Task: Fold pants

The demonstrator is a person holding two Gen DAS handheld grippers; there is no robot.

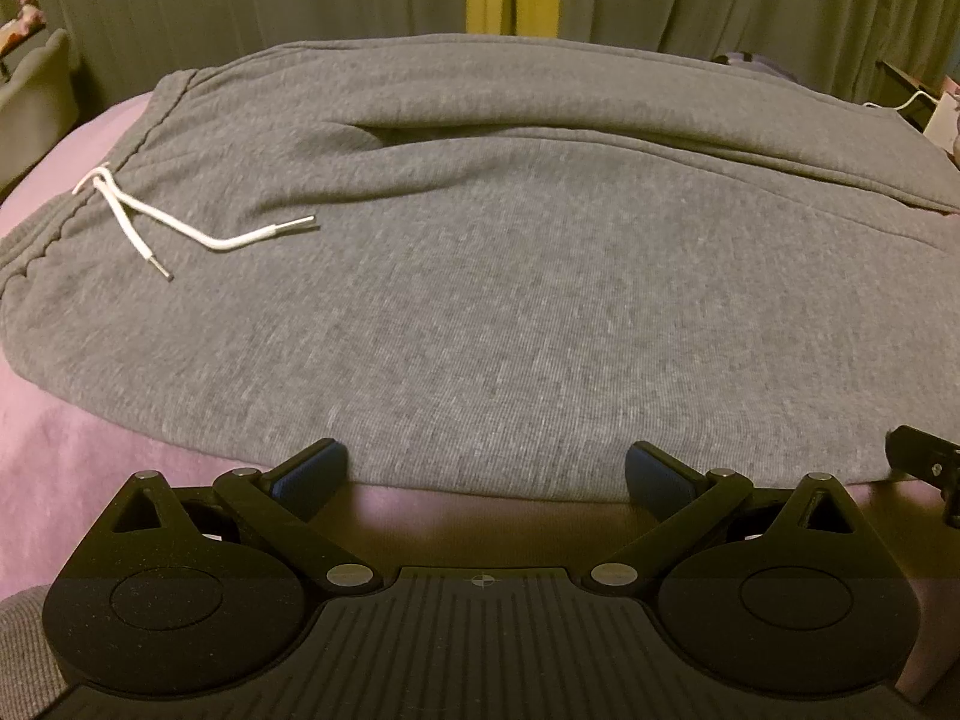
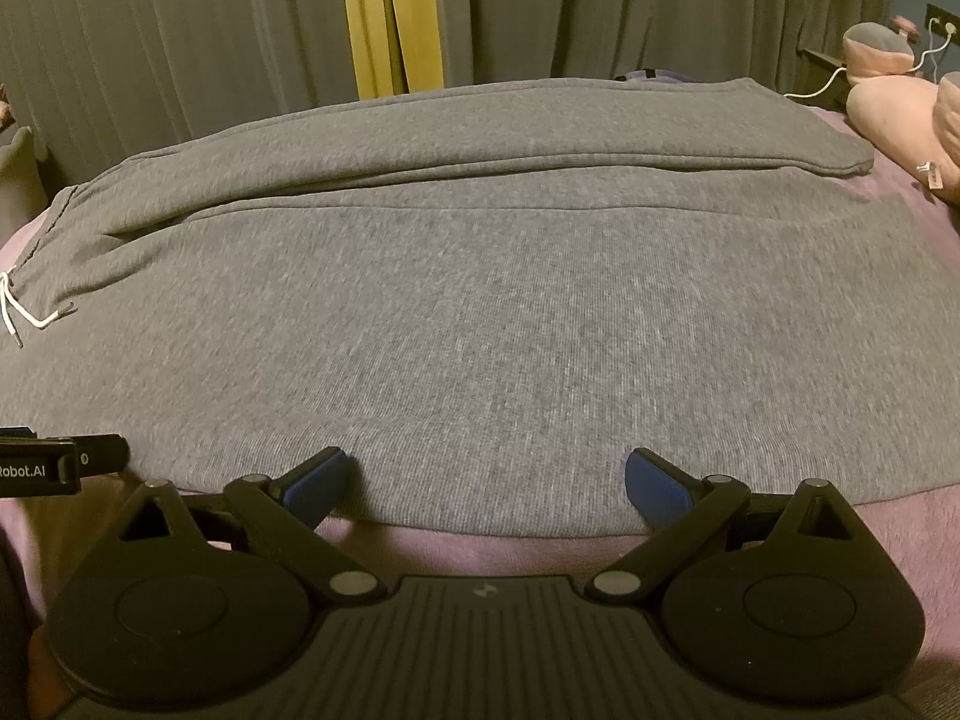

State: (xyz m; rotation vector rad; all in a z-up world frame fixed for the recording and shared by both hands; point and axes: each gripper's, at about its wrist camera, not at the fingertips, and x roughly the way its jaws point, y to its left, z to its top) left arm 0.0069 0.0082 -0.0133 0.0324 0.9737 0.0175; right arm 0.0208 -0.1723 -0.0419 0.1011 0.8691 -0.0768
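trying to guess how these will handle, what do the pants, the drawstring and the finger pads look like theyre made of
Pants: soft heathered grey knit, likely cotton fleece; fine ribbed weave, matte, limp folds.
Drawstring: white woven cord with shiny tips, probably metal, possibly plastic.
Finger pads: blue, matte, looks like rubber or textured plastic; cannot tell which.

A bed with a pink-purple cover (image 1: 72,420) carries grey sweatpants (image 1: 510,300), spread flat lengthwise with the waistband to the left and one leg lying alongside the other. A pink plush toy (image 2: 894,108) rests at the cover's far right.
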